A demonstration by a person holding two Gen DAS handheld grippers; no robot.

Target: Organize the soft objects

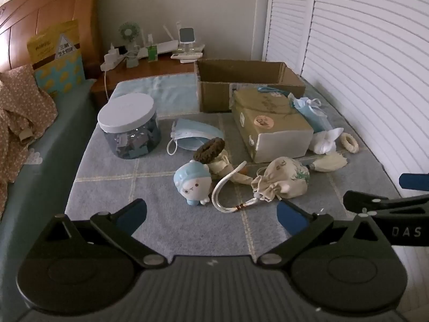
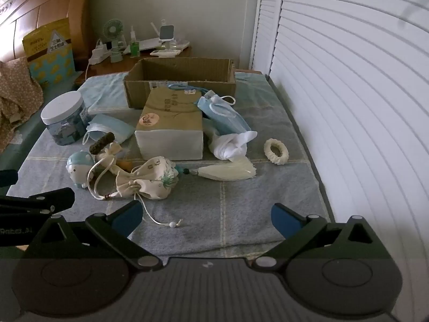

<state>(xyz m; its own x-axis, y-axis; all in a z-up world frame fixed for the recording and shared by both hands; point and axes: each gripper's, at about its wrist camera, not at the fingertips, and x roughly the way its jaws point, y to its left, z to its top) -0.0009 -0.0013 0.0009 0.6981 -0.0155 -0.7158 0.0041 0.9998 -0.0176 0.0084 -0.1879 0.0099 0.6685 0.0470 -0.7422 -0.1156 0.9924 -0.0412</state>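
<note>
**Both grippers wide apart, drawstring pouch nearest**

Nothing is held: the left gripper (image 1: pixel 211 212) and the right gripper (image 2: pixel 206 214) are both seen with their blue pads spread fully and only the checked blanket (image 2: pixel 241 209) between them. Both are tilted down toward the clutter on the bed.

The closest soft thing is the cream drawstring pouch (image 2: pixel 147 178). From the right gripper it lies ahead and to the left, a short way beyond the left pad; its loose cord (image 2: pixel 158 216) trails nearer, ending close to that pad. From the left gripper the same pouch (image 1: pixel 281 179) lies ahead and to the right. Neither hand is clearly the nearer, judging from these views.

The pouch's long axis runs left to right across the scene, with its gathered neck pointing to the near left and its rounded bottom to the far right. A grasp across the short width, near the neck, would probably suit.

The open cardboard box (image 2: pixel 179 80), at the far side behind the tissue pack (image 2: pixel 171 123), is judged the likely destination. A white scrunchie (image 2: pixel 276 151) lies apart, well right.
</note>
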